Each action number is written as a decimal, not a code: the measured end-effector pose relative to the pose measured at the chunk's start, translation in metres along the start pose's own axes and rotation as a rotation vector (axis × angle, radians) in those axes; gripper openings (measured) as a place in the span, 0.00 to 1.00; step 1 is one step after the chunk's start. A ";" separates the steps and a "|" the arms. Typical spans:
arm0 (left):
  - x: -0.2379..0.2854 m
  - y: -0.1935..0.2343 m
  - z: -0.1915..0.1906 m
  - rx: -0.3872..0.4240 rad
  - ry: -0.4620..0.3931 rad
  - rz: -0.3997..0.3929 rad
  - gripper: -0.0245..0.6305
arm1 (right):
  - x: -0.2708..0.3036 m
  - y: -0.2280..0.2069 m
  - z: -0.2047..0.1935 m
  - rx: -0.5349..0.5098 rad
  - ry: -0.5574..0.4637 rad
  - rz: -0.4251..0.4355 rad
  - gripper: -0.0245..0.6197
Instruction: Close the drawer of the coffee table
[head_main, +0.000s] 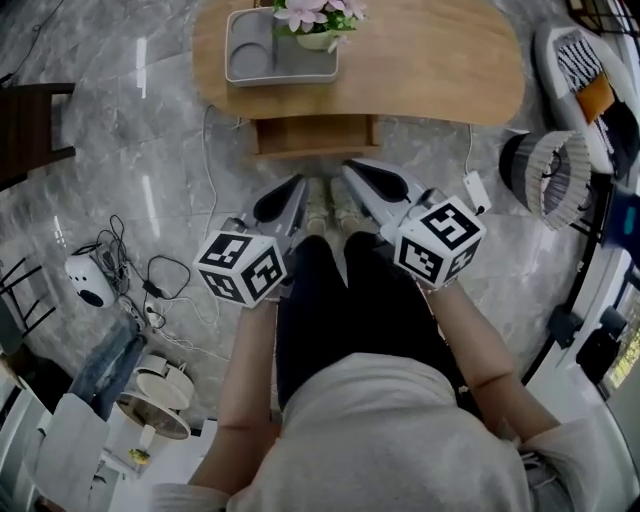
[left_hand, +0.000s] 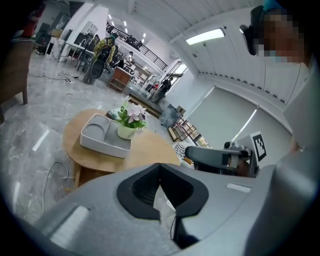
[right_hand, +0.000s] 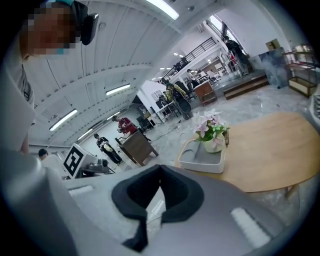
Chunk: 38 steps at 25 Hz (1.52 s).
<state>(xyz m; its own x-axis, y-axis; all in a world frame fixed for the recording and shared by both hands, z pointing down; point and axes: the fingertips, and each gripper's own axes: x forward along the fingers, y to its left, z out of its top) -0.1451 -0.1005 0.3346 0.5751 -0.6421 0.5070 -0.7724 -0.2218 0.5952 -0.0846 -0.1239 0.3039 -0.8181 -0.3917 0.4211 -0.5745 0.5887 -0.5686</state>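
Just beyond left gripper (head_main: 295, 185) and right gripper (head_main: 352, 168), the drawer (head_main: 315, 135) juts out.

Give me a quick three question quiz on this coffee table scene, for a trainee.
1. True or false: the drawer sticks out from under the coffee table.
2. What stands in the grey tray? A) flower pot B) mug C) book
3. Fill in: the left gripper and right gripper both have their jaws ____.
Key: 1 true; 2 A; 3 shut.
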 end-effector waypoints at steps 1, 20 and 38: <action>0.005 0.004 -0.002 -0.010 0.001 -0.001 0.04 | 0.000 -0.009 -0.003 0.005 -0.001 -0.015 0.04; 0.074 0.081 -0.058 -0.122 -0.085 -0.008 0.04 | 0.052 -0.097 -0.068 0.072 -0.078 -0.108 0.04; 0.125 0.163 -0.139 -0.161 0.029 0.074 0.04 | 0.099 -0.157 -0.177 0.184 0.050 -0.164 0.04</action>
<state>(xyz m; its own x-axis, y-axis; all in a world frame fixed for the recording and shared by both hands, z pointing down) -0.1610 -0.1150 0.5815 0.5279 -0.6304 0.5691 -0.7609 -0.0534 0.6467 -0.0708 -0.1301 0.5595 -0.7138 -0.4331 0.5504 -0.6983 0.3794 -0.6070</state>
